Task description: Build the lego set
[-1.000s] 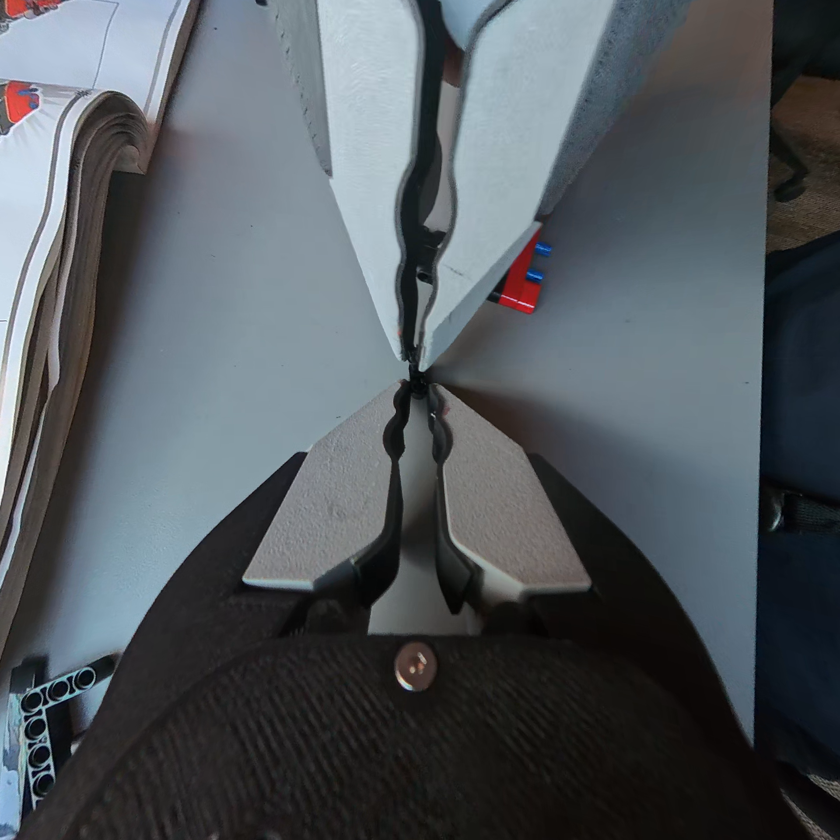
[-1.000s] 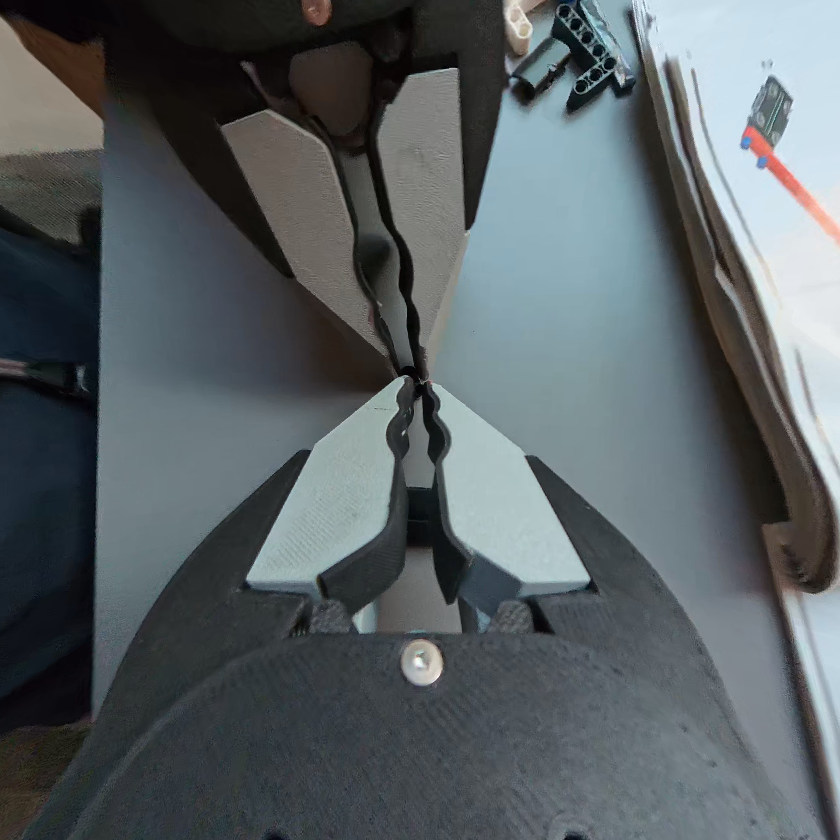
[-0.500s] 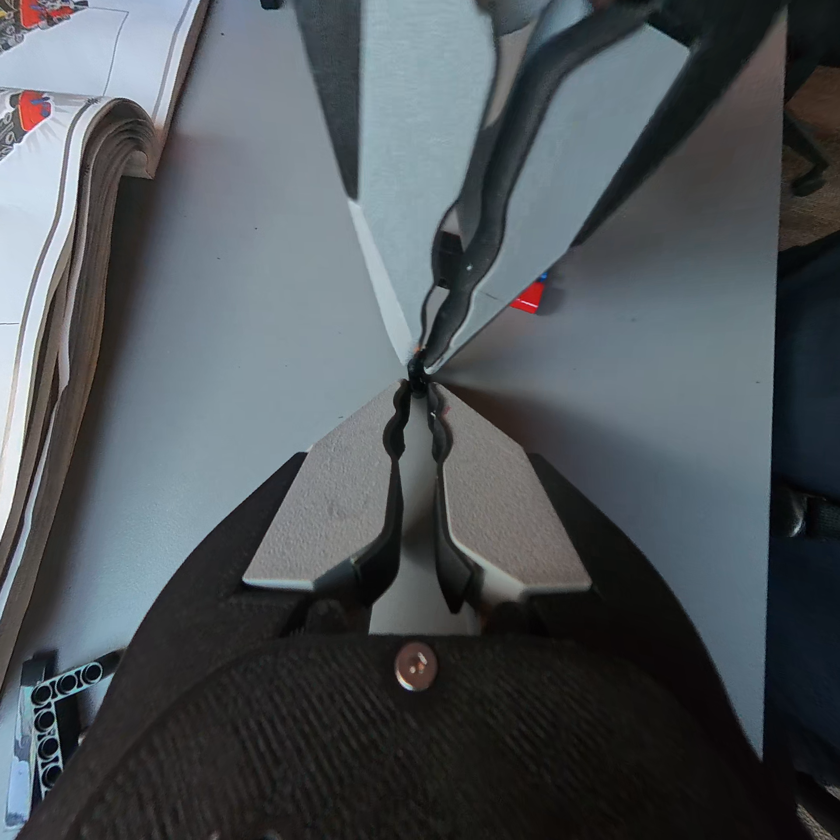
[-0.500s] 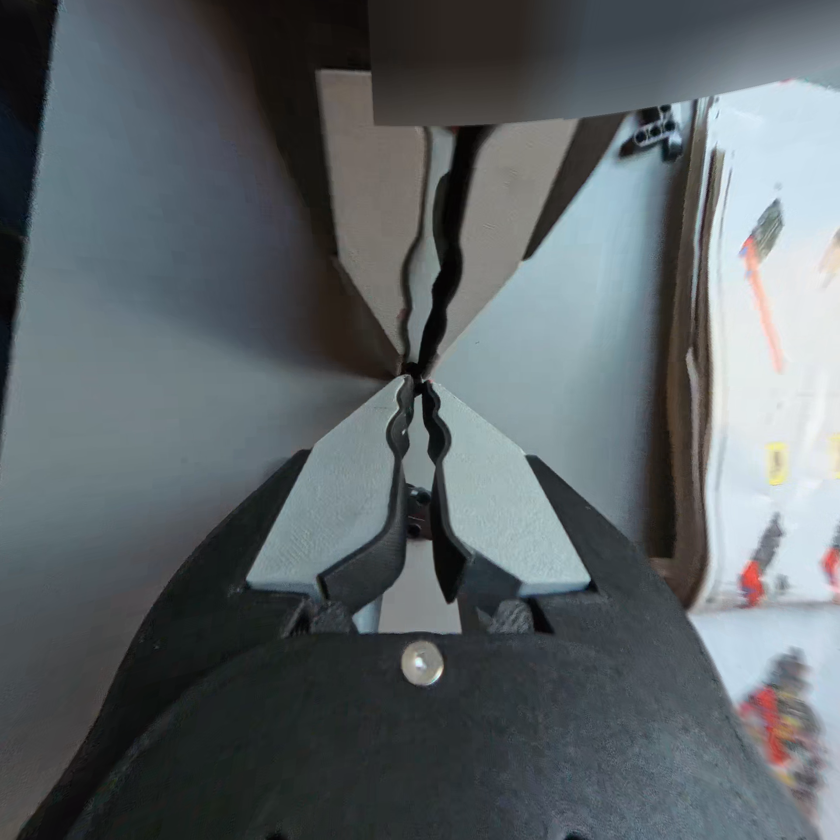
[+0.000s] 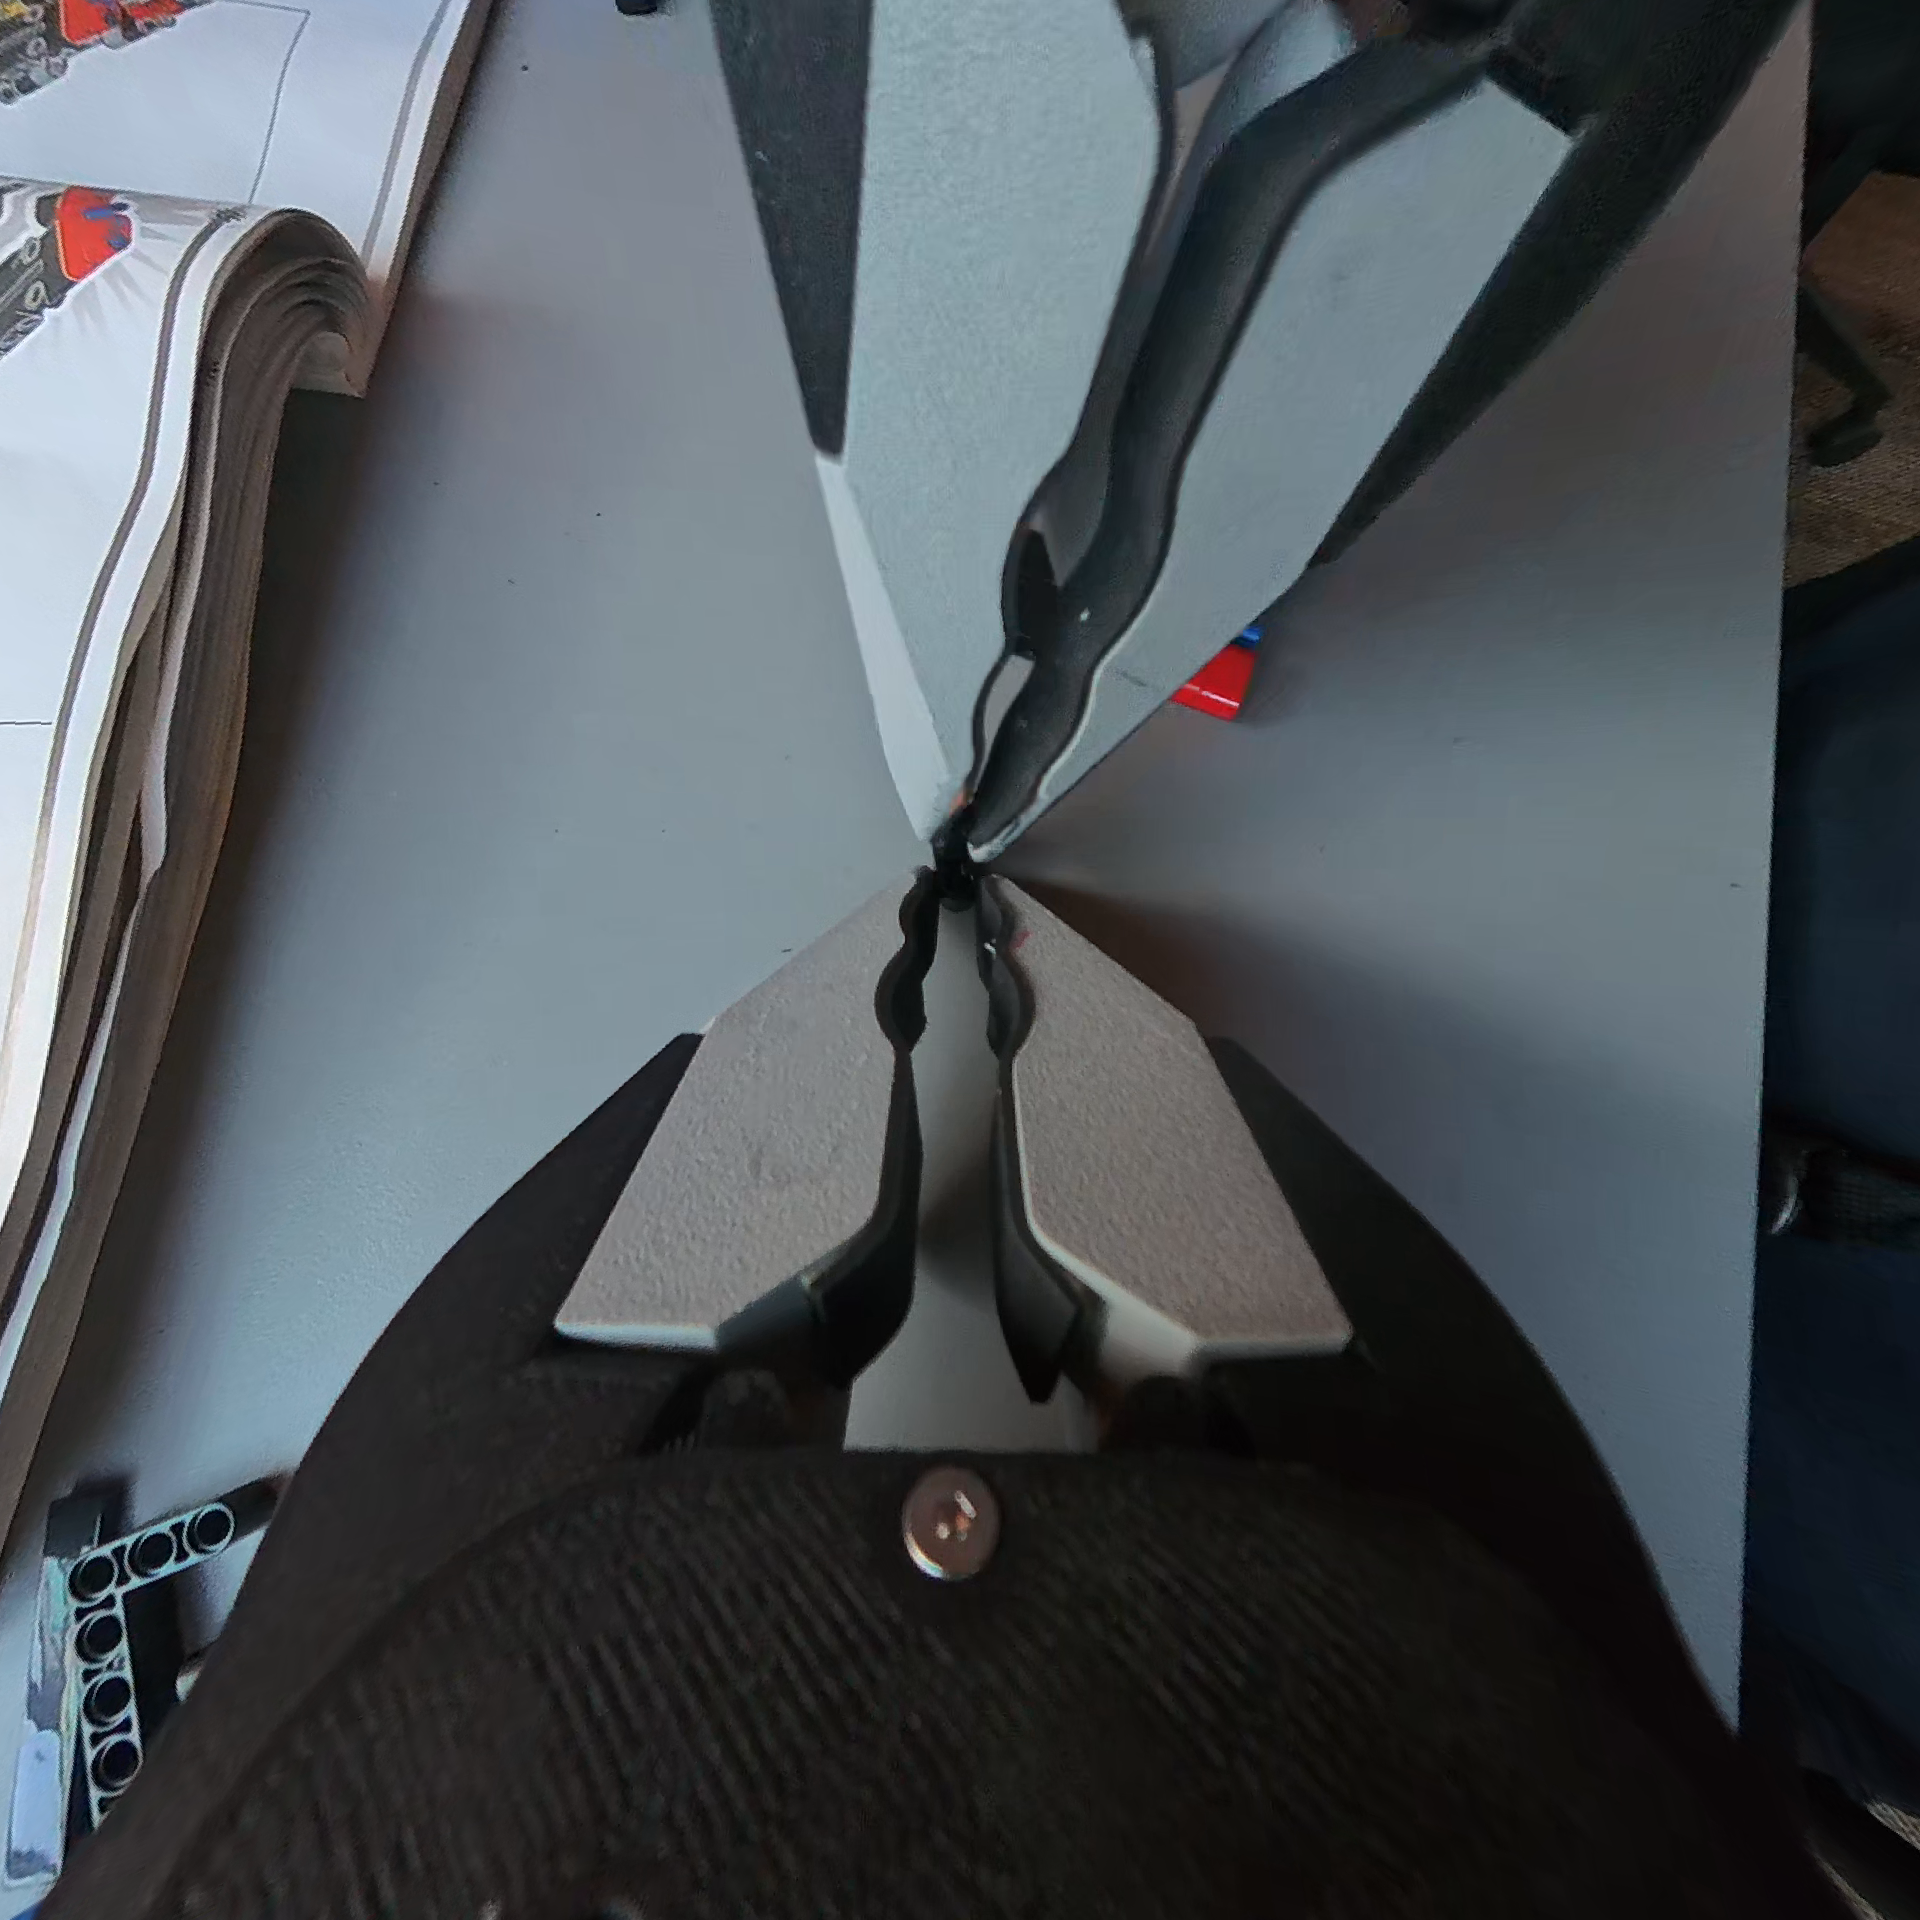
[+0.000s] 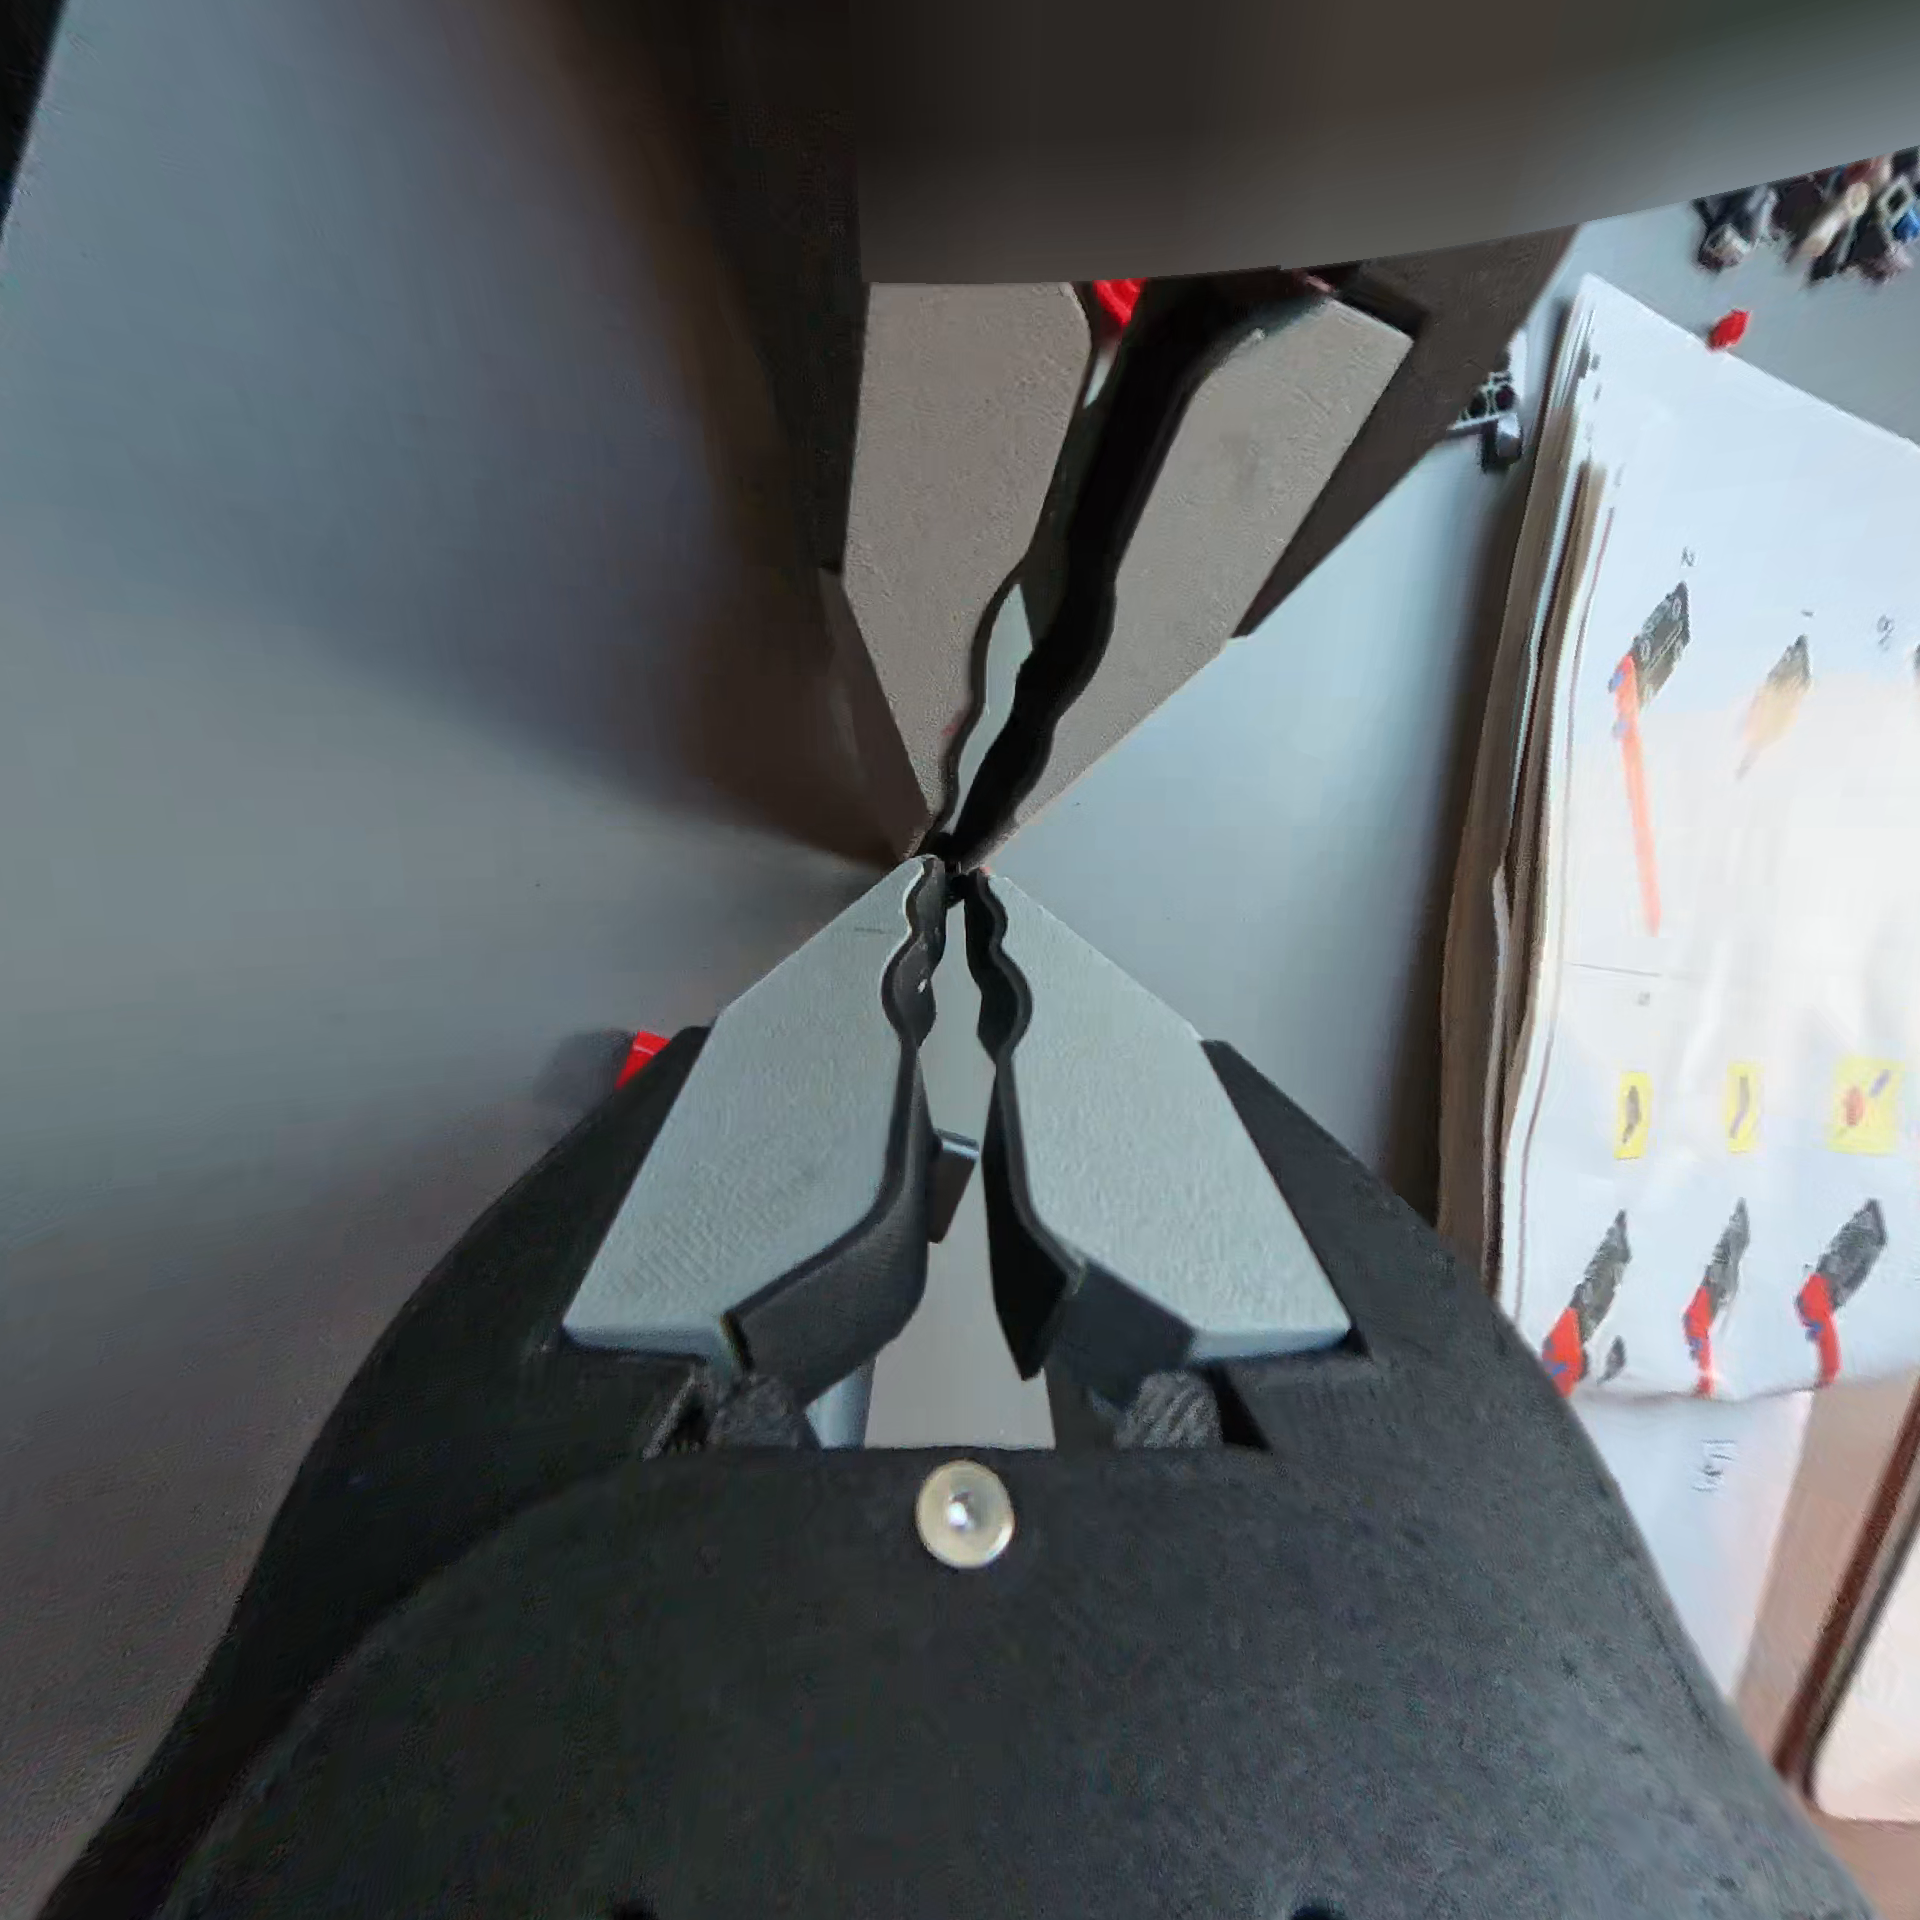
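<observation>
The left tongs (image 5: 954,883) and right tongs (image 6: 945,871) meet tip to tip above the grey bench (image 5: 582,727), both nearly closed on one small black piece (image 5: 951,878) pinched between them (too small to identify). An open instruction booklet (image 5: 125,436) lies along one bench edge, black perforated beams (image 5: 114,1621) beside it. A red block (image 5: 1216,681) sits partly hidden behind the right tongs. Loose small parts (image 6: 1808,223) are heaped beyond the booklet.

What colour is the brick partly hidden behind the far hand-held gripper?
Red brick, with a blue bit on top; left wrist view.
</observation>
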`<state>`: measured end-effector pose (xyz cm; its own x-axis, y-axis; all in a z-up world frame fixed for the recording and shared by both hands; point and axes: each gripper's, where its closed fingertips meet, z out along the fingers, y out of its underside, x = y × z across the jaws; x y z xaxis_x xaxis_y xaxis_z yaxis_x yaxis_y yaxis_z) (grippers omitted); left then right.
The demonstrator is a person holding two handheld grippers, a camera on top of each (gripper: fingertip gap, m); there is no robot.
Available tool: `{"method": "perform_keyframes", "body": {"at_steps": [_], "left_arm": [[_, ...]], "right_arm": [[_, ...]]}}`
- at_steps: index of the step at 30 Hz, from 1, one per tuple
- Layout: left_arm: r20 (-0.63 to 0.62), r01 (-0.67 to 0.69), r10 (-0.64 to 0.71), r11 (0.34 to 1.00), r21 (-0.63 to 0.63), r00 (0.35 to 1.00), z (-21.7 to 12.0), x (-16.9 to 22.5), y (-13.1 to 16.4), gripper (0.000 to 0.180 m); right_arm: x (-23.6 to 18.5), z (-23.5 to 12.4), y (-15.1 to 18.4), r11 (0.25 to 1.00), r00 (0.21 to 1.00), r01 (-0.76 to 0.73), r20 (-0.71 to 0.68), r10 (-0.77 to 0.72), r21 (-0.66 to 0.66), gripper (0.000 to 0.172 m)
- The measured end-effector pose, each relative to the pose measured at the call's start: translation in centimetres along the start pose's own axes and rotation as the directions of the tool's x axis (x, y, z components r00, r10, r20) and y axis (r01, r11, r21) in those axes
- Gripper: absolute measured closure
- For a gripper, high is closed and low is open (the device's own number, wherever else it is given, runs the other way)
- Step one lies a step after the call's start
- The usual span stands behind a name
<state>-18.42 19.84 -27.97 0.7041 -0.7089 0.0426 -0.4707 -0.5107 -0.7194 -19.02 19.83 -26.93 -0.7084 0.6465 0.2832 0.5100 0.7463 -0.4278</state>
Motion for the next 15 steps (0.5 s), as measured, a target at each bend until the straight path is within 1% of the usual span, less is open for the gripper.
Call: {"method": "perform_keyframes", "body": {"at_steps": [2,3,4,5,7,8,10,11,12,13,14,15], "left_arm": [[0.006,-0.006,0.006,1.000,0.000,1.000,0.01,-0.01,0.00,0.175],[0.008,-0.007,0.007,1.000,0.000,1.000,0.01,-0.01,0.00,0.175],[0.010,-0.005,0.005,1.000,0.000,1.000,0.01,-0.01,0.00,0.175],[0.010,-0.005,0.005,1.000,0.000,1.000,0.01,-0.01,-0.01,0.175],[0.005,0.000,0.000,1.000,0.000,1.000,0.01,-0.01,-0.01,0.175],[0.004,0.001,-0.001,1.000,0.000,1.000,0.01,-0.01,-0.01,0.175],[0.000,0.001,-0.001,1.000,0.000,1.000,0.03,0.02,-0.01,0.175],[-0.004,0.002,-0.002,1.000,0.001,1.000,0.04,0.06,-0.02,0.175],[-0.005,0.004,-0.004,1.000,0.001,1.000,0.04,0.05,-0.02,0.175],[-0.006,0.005,-0.005,1.000,0.001,1.000,0.04,0.06,-0.02,0.175],[-0.006,0.006,-0.006,1.000,0.001,1.000,0.04,0.04,-0.02,0.175],[-0.006,0.006,-0.006,1.000,0.001,1.000,0.04,0.04,-0.02,0.175]], "right_arm": [[-0.06,0.03,0.05,1.000,1.000,0.013,0.006,-0.013,-0.017,0.170],[-0.08,0.04,0.01,1.000,1.000,-0.014,0.019,0.014,-0.007,0.170],[-0.07,0.08,-0.05,0.997,0.996,-0.080,0.050,0.080,0.009,0.170],[-0.04,0.10,-0.07,0.982,0.977,-0.187,0.107,0.183,0.030,0.170],[0.02,0.09,-0.12,0.912,0.894,-0.405,0.240,0.379,0.068,0.170],[0.02,0.10,-0.08,0.880,0.856,-0.470,0.282,0.433,0.076,0.170],[-0.09,0.03,0.06,0.850,0.826,-0.517,0.319,0.465,0.100,0.170],[-0.09,0.02,0.10,0.856,0.838,-0.504,0.308,0.451,0.116,0.170],[-0.08,0.04,0.11,0.893,0.885,-0.430,0.255,0.389,0.130,0.170],[-0.07,0.05,0.08,0.948,0.948,-0.294,0.168,0.272,0.124,0.169],[-0.08,0.06,-0.04,0.984,0.987,-0.146,0.081,0.138,0.098,0.169],[-0.07,0.09,-0.18,0.996,0.998,-0.051,0.028,0.049,0.074,0.169]]}}
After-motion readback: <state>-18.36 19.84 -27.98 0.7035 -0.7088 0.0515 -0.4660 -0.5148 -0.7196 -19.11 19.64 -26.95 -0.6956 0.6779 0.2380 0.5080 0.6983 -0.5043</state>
